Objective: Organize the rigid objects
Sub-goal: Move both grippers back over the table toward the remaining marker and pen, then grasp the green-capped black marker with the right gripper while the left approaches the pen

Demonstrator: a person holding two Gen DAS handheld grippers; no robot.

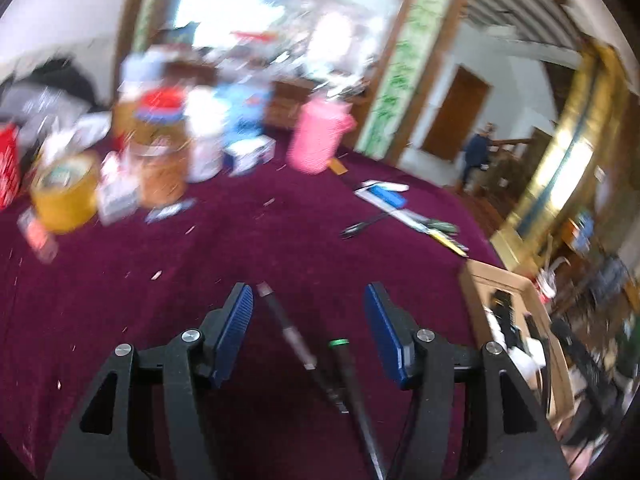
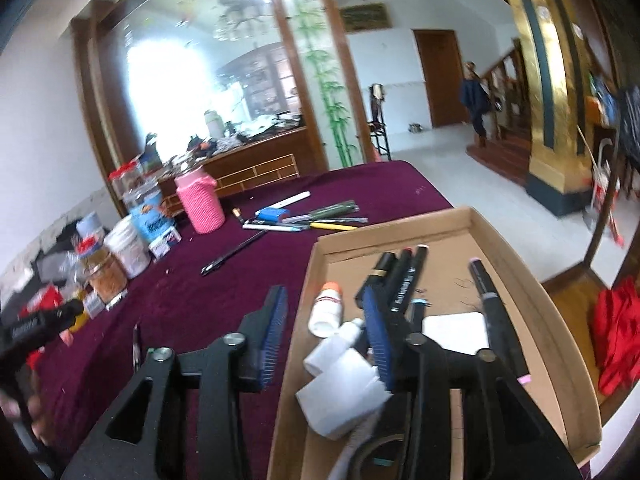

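Beside the cardboard tray holding markers and white bottles on the maroon worktop, the left tool gapes apart over two loose pens, while the right tool hangs apart, empty, straddling the tray's near wall.

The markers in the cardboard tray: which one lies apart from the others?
The pink-capped marker near the tray's right wall; the other markers lie bunched together in the middle.

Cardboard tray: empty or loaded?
Loaded. The cardboard tray holds black markers, a small white bottle and white blocks.
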